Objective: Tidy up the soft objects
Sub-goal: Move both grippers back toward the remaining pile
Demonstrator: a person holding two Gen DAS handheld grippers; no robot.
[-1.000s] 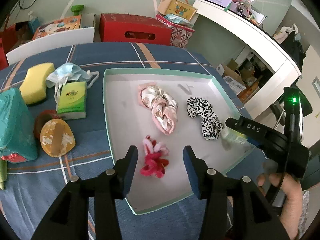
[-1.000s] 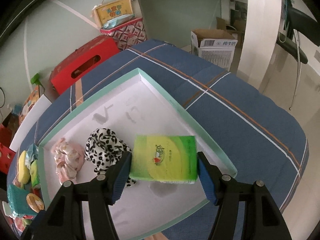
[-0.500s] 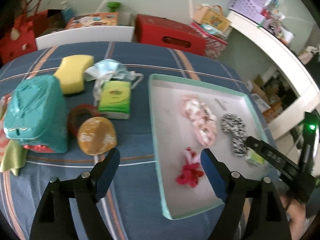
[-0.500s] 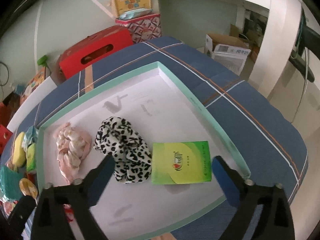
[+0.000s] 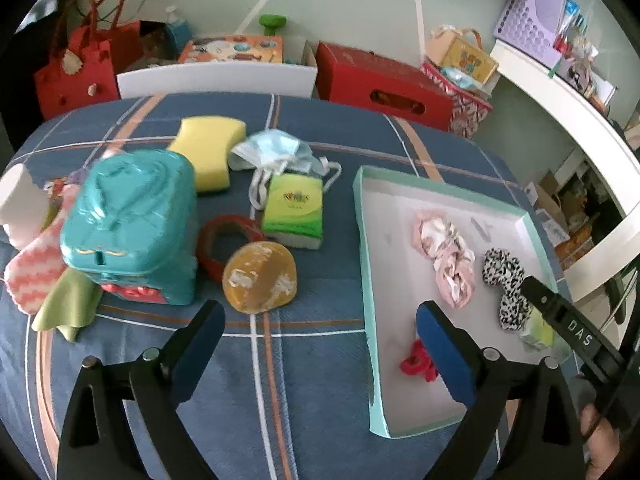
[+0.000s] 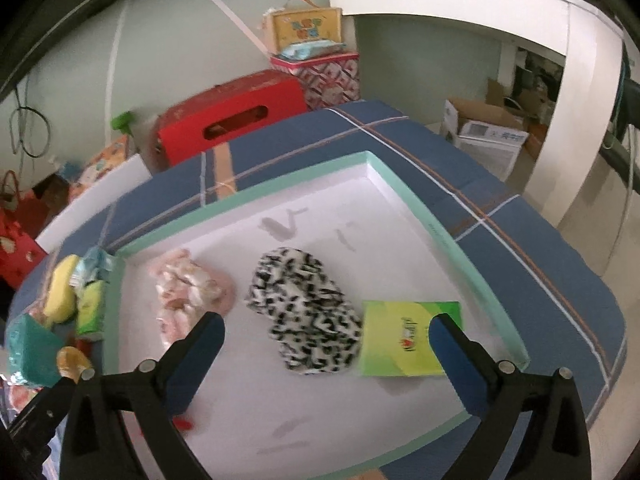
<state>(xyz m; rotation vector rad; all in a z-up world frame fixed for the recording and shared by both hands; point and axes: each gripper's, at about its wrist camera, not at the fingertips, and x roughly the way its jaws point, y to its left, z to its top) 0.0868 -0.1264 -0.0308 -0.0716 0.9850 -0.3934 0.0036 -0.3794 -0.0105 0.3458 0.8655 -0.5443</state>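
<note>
A white tray with a mint rim (image 5: 362, 240) (image 6: 440, 236) holds a pink scrunchie (image 5: 444, 252) (image 6: 188, 292), a black-and-white scrunchie (image 5: 506, 280) (image 6: 308, 308), a red scrunchie (image 5: 414, 362) and a green tissue pack (image 6: 404, 340). My right gripper (image 6: 326, 326) hangs open over the spotted scrunchie and the pack, touching neither. My left gripper (image 5: 320, 316) hovers over the blue cloth beside the tray's left rim, its jaws opening with nothing between them. On the cloth lie a second tissue pack (image 5: 294, 210), a yellow sponge (image 5: 208, 144) and a face mask (image 5: 276, 152).
Left of the tray stand a teal box (image 5: 128, 232), a red ring (image 5: 224, 240) and an orange rounded lump (image 5: 260, 278). A pink zigzag cloth (image 5: 36, 272) and a green cloth (image 5: 68, 308) lie at the far left. Red boxes (image 5: 384, 84) stand beyond the table.
The right gripper let go of the green tissue pack, which now lies in the tray, and drew back. The left gripper widened and swung left, off the red scrunchie.
</note>
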